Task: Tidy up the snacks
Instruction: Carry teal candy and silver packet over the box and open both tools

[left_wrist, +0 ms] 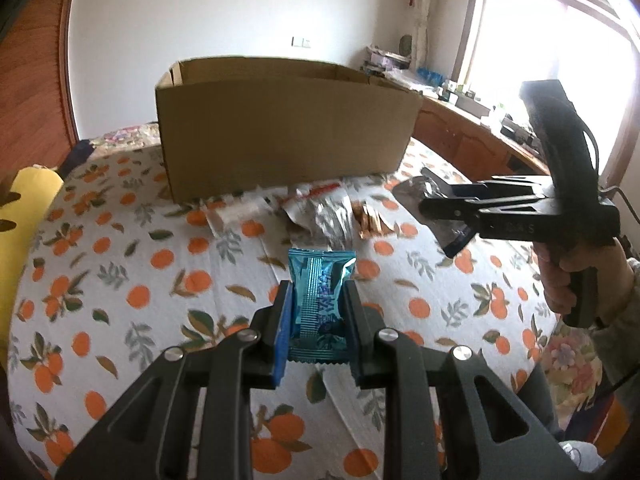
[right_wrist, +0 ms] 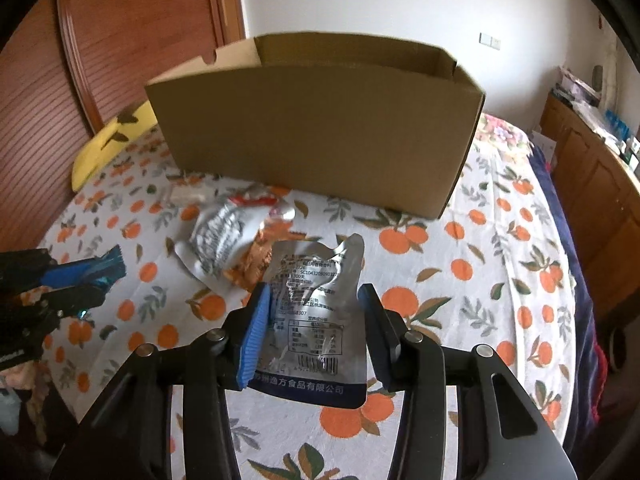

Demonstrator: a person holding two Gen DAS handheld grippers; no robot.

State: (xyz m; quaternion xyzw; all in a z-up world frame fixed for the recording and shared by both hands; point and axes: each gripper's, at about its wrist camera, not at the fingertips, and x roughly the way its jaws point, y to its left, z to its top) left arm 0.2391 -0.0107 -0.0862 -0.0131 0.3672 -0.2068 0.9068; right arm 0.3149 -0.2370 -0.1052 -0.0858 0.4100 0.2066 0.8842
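My left gripper [left_wrist: 316, 292] is shut on a blue foil snack packet [left_wrist: 320, 300] and holds it above the bed. My right gripper [right_wrist: 314, 300] is shut on a silver foil pouch [right_wrist: 316, 320] with printed text. The right gripper also shows at the right in the left wrist view [left_wrist: 440, 200], and the left gripper at the left edge in the right wrist view [right_wrist: 88, 280]. An open cardboard box [left_wrist: 280, 128] [right_wrist: 316, 136] stands on the bed beyond both grippers. Loose snack packets [left_wrist: 320, 212] [right_wrist: 224, 236] lie in front of the box.
The bed has an orange-print sheet [left_wrist: 120, 280] [right_wrist: 480, 280]. A yellow pillow [left_wrist: 28, 196] [right_wrist: 108, 140] lies at the left. A wooden cabinet [right_wrist: 592, 168] with clutter runs along the right under a window [left_wrist: 560, 60]. A wooden wardrobe [right_wrist: 120, 40] stands behind.
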